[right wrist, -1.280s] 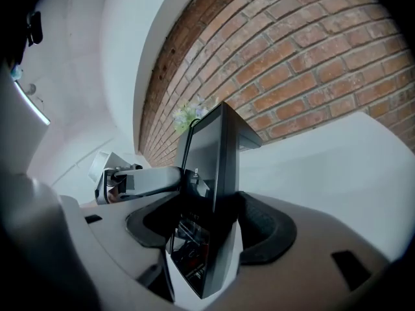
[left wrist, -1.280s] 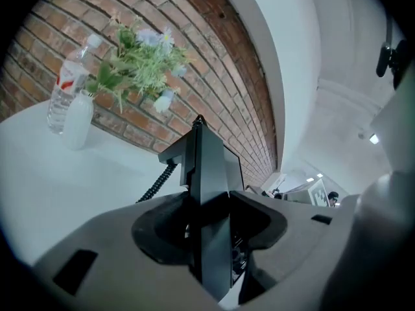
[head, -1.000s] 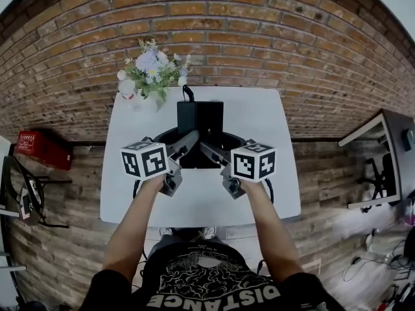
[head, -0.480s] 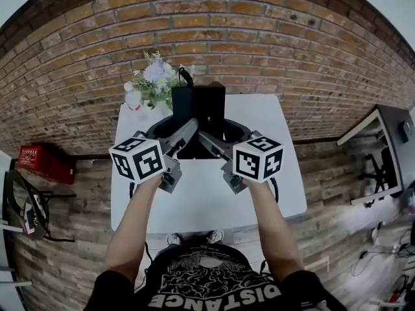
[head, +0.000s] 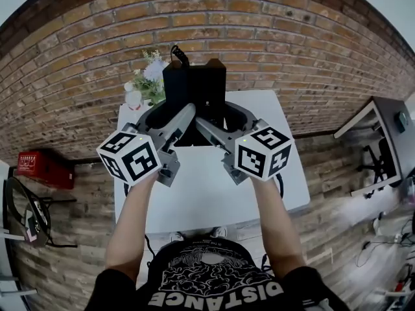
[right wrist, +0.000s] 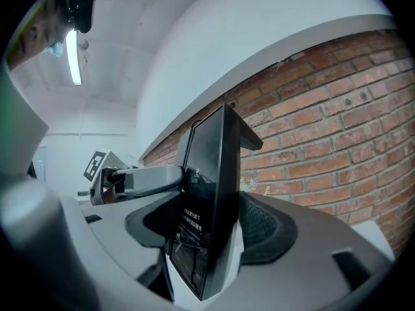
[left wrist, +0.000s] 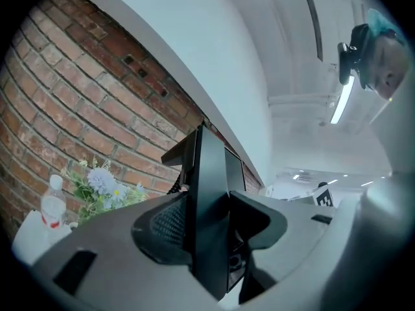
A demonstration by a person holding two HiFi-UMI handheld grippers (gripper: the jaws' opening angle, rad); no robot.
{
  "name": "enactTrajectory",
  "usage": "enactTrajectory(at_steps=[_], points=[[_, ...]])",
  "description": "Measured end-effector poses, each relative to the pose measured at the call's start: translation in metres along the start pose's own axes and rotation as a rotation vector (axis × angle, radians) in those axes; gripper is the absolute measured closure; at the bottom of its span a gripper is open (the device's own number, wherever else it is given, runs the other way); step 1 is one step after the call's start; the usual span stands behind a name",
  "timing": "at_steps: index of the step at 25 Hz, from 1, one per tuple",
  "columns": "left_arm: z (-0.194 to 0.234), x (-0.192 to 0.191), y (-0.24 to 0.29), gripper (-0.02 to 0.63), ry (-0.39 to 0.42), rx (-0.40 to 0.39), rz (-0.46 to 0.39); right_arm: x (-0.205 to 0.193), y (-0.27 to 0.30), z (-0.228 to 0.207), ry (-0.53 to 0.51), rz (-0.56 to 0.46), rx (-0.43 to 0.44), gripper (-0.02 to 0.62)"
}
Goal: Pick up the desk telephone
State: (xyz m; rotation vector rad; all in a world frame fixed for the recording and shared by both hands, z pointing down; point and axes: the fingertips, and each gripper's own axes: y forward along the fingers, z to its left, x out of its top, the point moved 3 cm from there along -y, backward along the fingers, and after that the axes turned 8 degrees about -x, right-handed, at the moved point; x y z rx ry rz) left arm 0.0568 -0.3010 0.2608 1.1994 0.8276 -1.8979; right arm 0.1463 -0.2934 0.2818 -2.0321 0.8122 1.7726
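Your left gripper [head: 170, 116] and right gripper [head: 224, 118] are each clamped on the desk telephone [head: 194, 86], one on either side, jaws pressing against it. A second ago it lay on the white table [head: 194, 199] between the same jaws. Now you have raised it clear of the top, and in the head view it shows against the brick wall [head: 292, 50]. Both marker cubes have come up with it.

A bunch of flowers [head: 150, 75] stands just beside the telephone's left edge and is partly covered by it. A small bottle [head: 133, 98] stands next to them at the table's back corner.

The telephone is a black slab, seen edge-on in both gripper views. One face is glossy and carries small white print, and a coiled cord [head: 179, 55] springs from its far end.
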Motion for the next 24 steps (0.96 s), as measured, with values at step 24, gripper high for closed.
enactTrajectory(at_steps=[24], points=[[0.0019,-0.0039,-0.0085,0.411,-0.001,-0.011,0.013,-0.0078,0.0016,0.0077,-0.009,0.017,-0.023,0.319]])
